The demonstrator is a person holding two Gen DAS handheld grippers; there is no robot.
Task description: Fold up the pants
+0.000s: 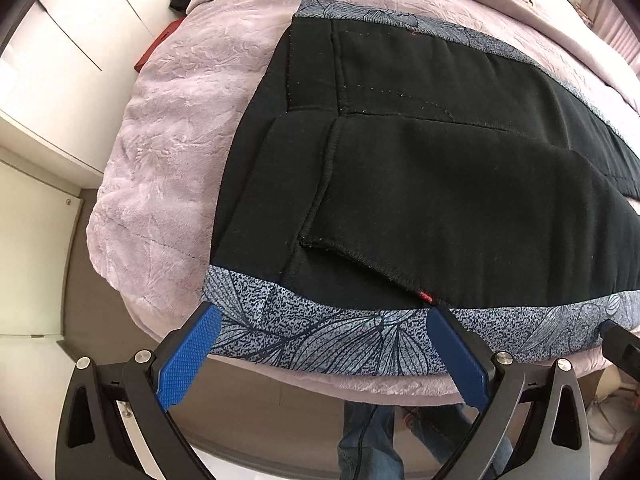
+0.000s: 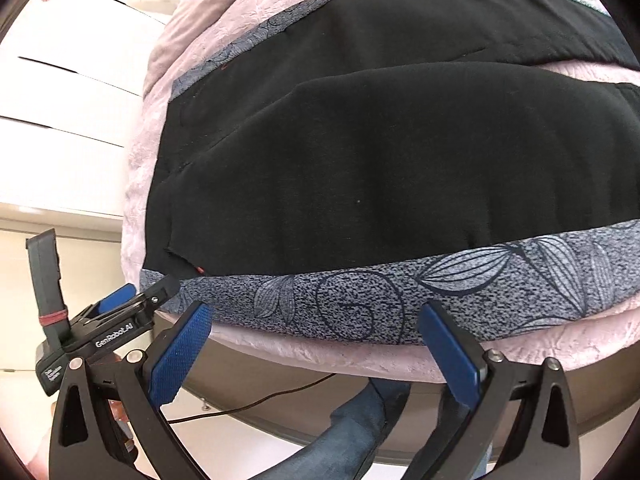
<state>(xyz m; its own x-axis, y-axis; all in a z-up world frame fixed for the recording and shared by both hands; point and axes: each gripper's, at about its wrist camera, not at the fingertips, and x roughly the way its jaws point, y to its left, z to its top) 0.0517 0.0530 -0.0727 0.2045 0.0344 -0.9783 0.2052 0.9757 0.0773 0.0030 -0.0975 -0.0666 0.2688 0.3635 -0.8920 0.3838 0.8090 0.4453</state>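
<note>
Pants (image 1: 420, 168): black, lay flat across the middle of both views, inside out as the raised seams and a small red tag (image 1: 425, 298) at the lower edge suggested; they rested on a patterned cloth on the bed.
Pant legs: in the right wrist view one black leg (image 2: 400, 168) lay in front of the other (image 2: 420, 28), with a strip of pink bedding showing between them at the right edge of the frame.
Patterned cloth (image 1: 320, 340): grey-blue with dark leaf outlines, showed as a band along the lower edge of the pants and again along their upper edge.
Blanket (image 1: 160, 168): pink plush, covered the bed, filled the left of the left wrist view.
Left claw (image 1: 324, 354): spread wide, blue pads (image 1: 188, 360) apart at the bottom of the frame, held nothing; its tips stood at the lower edge of the patterned cloth, contact not clear.
Right claw (image 2: 316, 350): spread wide, blue pads (image 2: 180, 352) empty, poised at the lower edge of the patterned band (image 2: 360, 304).
Left claw seen from the right wrist view (image 2: 132, 300): lower left of the frame, tip close to the corner of the pants.
Person's legs (image 1: 368, 440): in blue jeans, seen below the bed edge at the bottom of both views.
Wardrobe doors (image 1: 80, 32): white, upper left.
</note>
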